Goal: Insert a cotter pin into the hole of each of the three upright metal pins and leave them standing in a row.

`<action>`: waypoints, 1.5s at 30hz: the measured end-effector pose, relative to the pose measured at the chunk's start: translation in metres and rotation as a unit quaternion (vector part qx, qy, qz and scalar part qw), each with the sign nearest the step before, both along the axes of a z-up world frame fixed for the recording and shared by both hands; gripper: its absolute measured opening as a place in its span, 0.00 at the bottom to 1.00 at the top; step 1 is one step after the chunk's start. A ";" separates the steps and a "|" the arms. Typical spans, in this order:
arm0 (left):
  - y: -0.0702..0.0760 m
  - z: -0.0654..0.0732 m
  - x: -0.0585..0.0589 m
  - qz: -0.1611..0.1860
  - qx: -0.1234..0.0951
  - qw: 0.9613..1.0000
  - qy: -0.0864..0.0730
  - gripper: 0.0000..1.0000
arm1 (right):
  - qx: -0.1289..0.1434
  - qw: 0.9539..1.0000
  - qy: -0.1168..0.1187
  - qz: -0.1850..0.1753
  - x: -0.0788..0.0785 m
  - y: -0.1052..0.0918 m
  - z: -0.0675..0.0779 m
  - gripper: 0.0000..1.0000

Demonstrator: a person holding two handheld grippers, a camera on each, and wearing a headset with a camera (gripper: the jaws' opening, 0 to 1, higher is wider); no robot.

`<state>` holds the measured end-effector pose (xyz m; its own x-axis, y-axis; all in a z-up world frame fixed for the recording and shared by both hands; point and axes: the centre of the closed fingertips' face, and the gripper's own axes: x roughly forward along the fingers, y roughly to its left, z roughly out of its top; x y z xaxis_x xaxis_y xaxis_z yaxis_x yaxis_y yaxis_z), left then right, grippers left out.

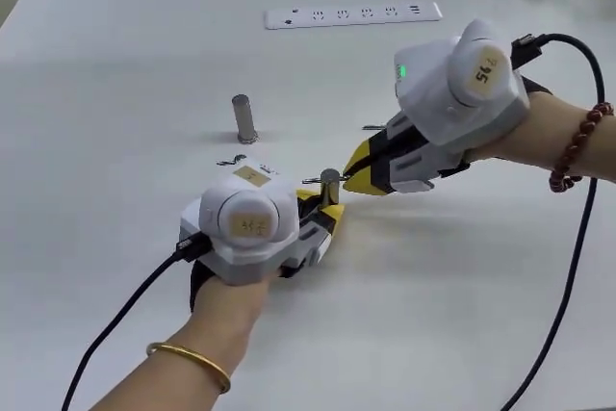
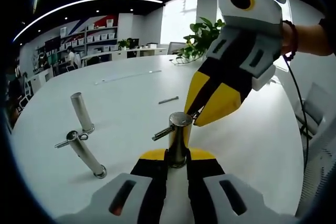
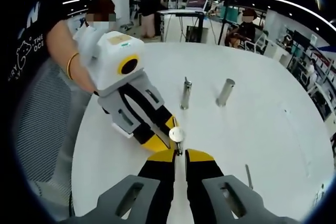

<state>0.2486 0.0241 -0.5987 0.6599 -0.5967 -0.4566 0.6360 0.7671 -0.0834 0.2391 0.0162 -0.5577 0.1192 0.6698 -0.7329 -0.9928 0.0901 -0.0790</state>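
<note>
Currently the held pin (image 1: 330, 183) is gripped upright near the middle of the table (image 1: 115, 64) by the closed fingers of the left gripper (image 2: 178, 156). A cotter (image 2: 160, 134) is pinched in the shut fingers of the right gripper (image 3: 180, 155) and appears partly through the hole. The held pin should be kept steady and the cotter pushed straight along the hole until it is seated. Toward the far edge, a fitted pin (image 2: 84, 150), a bare pin (image 2: 81, 109) and a spare cotter (image 2: 168, 99) are seen.
</note>
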 end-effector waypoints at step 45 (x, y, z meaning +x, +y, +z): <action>0.005 -0.005 -0.004 0.002 0.007 1.000 0.019 0.19 | -0.010 1.000 0.000 0.004 -0.004 0.004 -0.007 0.06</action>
<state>0.2444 0.0287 -0.6034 0.6446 -0.5878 -0.4888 0.6295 0.7710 -0.0969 0.2356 0.0204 -0.5650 0.1146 0.6553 -0.7466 -0.9934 0.0812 -0.0812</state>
